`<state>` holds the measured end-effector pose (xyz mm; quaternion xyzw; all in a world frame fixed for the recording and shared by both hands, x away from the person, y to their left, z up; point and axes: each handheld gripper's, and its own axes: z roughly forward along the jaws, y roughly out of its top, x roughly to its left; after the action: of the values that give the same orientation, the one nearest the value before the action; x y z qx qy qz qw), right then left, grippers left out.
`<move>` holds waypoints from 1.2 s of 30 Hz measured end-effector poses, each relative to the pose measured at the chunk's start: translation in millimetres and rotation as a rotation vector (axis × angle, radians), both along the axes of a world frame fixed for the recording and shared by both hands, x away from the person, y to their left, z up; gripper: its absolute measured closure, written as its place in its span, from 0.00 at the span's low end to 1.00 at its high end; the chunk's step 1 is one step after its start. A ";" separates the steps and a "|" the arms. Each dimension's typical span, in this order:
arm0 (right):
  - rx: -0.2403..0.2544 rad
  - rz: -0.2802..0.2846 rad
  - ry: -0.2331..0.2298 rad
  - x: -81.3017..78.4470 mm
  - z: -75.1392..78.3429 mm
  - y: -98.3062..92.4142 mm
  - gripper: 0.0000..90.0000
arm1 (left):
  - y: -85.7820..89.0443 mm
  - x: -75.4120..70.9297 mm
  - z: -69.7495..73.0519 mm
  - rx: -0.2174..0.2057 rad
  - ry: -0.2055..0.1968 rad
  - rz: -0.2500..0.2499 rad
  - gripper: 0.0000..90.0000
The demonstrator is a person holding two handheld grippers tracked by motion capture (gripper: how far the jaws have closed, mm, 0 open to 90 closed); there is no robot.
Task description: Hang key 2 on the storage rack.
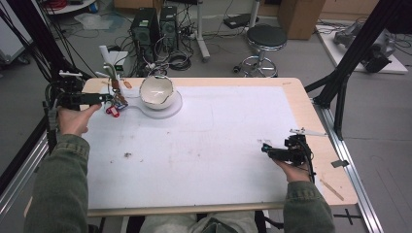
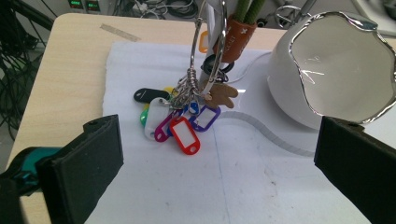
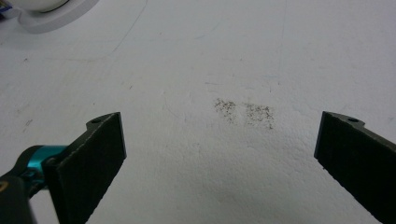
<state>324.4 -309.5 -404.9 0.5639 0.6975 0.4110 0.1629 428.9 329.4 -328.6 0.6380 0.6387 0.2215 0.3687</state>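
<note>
At the near right of the table [image 1: 311,116], the person's right hand [image 1: 293,171] rests low on the white mat [image 1: 209,145], holding the right gripper [image 1: 266,148] pointed leftward across it. Its jaws stand wide apart with only the bare mat between them, over a faint grey smudge [image 3: 243,112].

Farther off at the left edge, the left hand [image 1: 75,119] is raised, holding the left gripper [image 1: 108,98] level and aimed toward the table's far left corner. Its jaws are also spread wide and empty.

Just beyond them lies one bunch of key tags [image 2: 175,119] on a metal ring [image 2: 208,51]: about seven tags, among them red, purple, white, black and green.

Beside the bunch, to its right, one white bowl [image 1: 156,91] with a wavy rim sits on a round white base [image 1: 163,109].
</note>
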 end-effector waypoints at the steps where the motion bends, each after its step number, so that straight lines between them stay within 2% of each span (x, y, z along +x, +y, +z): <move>1: -0.001 -0.001 0.001 0.1 0.0 0.2 0.01 | -1.0 -1.7 -0.5 0.001 -0.009 0.003 0.02; 3: -0.002 0.000 0.002 0.1 0.0 0.6 0.01 | -1.9 -5.2 -1.6 -0.006 -0.023 0.003 0.02; 10: -0.003 0.003 0.000 0.6 0.1 1.3 0.01 | -6.1 -13.6 -8.8 -0.008 -0.023 -0.021 0.02; 16: -0.002 0.006 -0.001 0.8 0.2 1.5 0.01 | -9.4 -20.7 -9.9 0.012 -0.028 -0.034 0.02; 22: -0.003 0.009 -0.004 1.0 0.1 1.4 0.01 | -14.4 -28.2 -14.2 0.010 -0.039 -0.046 0.02; 24: 0.001 0.007 0.000 0.8 0.2 1.6 0.01 | -16.6 -30.4 -15.6 0.019 -0.035 -0.051 0.02; 27: 0.000 0.009 -0.001 1.0 0.0 1.4 0.01 | -20.7 -32.2 -16.3 0.056 -0.027 -0.066 0.02; 30: 0.002 0.009 0.000 0.6 0.4 1.3 0.01 | -23.3 -35.2 -18.7 0.042 -0.031 -0.072 0.02; 36: 0.007 0.008 -0.002 0.2 0.5 0.7 0.01 | -27.2 -43.0 -27.1 0.060 -0.031 -0.076 0.02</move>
<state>324.6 -308.8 -404.4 0.5612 0.6983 0.4146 0.1599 385.9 302.2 -355.7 0.6690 0.6013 0.2363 0.3675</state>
